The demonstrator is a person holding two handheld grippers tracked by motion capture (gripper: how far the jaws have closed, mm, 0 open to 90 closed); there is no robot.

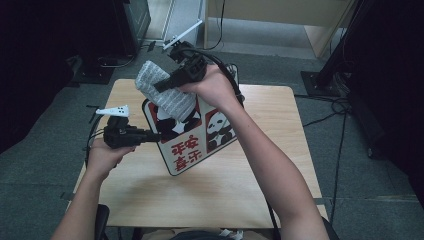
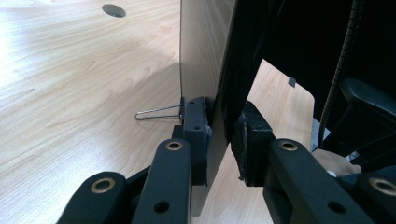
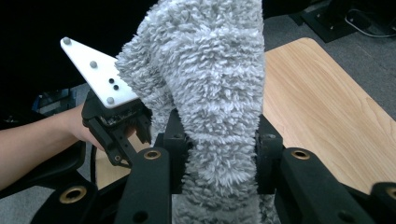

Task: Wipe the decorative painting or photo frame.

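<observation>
Red Chinese characters on the panda board (image 1: 186,152) (upside down here, not legible enough to read)

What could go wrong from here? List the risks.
1. The left tongs pinch only the panda board by one edge; it could tilt or slip while being wiped.
2. The grey fluffy cloth in the right tongs is thick and soft, so it may pull loose when rubbed on the board.

A fluffy grey cloth (image 3: 210,93) of thick, rough pile, a smooth, flat printed panda board (image 1: 192,140) with a thin metal wire clip (image 2: 156,113), and a pale, matt wood-grain surface (image 1: 280,165).
</observation>
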